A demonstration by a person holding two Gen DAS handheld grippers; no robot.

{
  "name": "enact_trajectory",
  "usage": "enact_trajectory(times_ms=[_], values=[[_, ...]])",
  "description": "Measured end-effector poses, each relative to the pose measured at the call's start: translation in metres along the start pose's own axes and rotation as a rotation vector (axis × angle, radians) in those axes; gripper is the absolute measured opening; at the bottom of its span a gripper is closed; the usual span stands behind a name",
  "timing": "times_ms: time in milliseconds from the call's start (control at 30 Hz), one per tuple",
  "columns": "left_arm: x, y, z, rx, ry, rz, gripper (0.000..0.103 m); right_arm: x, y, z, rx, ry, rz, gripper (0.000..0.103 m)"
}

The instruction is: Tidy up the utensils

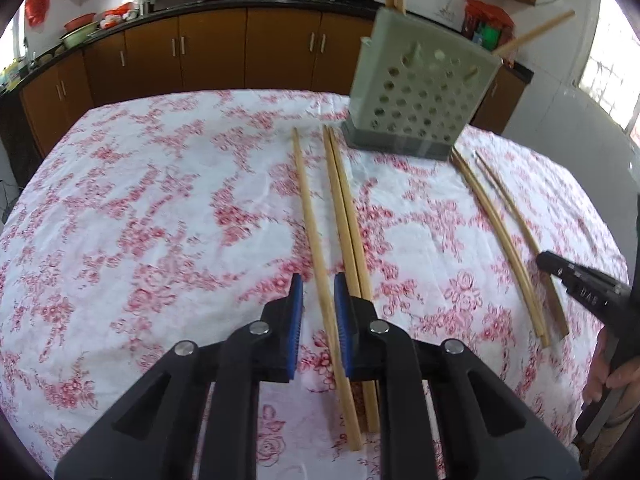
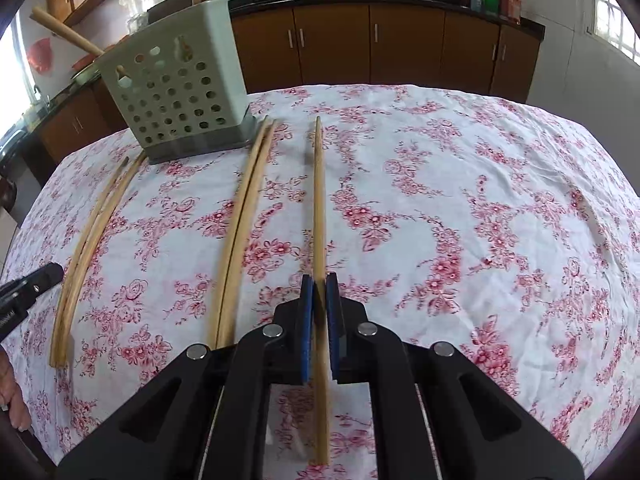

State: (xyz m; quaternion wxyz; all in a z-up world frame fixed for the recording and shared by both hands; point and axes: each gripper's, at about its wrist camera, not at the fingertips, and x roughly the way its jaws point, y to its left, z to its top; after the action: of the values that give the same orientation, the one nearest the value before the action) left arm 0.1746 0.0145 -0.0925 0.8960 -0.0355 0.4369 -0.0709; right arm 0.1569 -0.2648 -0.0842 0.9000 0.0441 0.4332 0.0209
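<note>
Left fingers: the left gripper (image 1: 318,292) has its blue pads narrowed around a single chopstick (image 1: 316,236) lying on the bench; a slim gap shows on either side, so no firm pinch is visible.
Right fingers: the right gripper (image 2: 320,294) is clamped tight on one chopstick (image 2: 319,200), which runs straight ahead on the cloth.
Beside: a chopstick pair (image 1: 346,208) lies just right of the left fingers; another pair (image 2: 90,236) lies further off.
Holder: the perforated utensil holder (image 1: 420,92) stands at the far end, sticks poking from it.
Bench: floral tablecloth (image 2: 460,220).
</note>
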Motion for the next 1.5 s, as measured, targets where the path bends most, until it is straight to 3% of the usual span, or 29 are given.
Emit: enact_trajectory(times_ms=[167, 333, 567, 1500], values=[[0.007, -0.009, -0.006, 0.054, 0.008, 0.052, 0.013, -0.002, -0.003, -0.002, 0.009, 0.007, 0.018, 0.008], [0.012, 0.003, 0.003, 0.027, 0.003, 0.094, 0.009, -0.003, -0.003, -0.004, 0.006, 0.003, 0.028, 0.008], [0.017, 0.039, 0.019, -0.058, -0.011, 0.155, 0.01, 0.009, -0.019, 0.011, 0.034, -0.034, -0.062, 0.008], [0.013, 0.053, 0.019, -0.123, -0.026, 0.082, 0.01, 0.013, -0.022, 0.013, 0.044, -0.04, -0.07, 0.009]])
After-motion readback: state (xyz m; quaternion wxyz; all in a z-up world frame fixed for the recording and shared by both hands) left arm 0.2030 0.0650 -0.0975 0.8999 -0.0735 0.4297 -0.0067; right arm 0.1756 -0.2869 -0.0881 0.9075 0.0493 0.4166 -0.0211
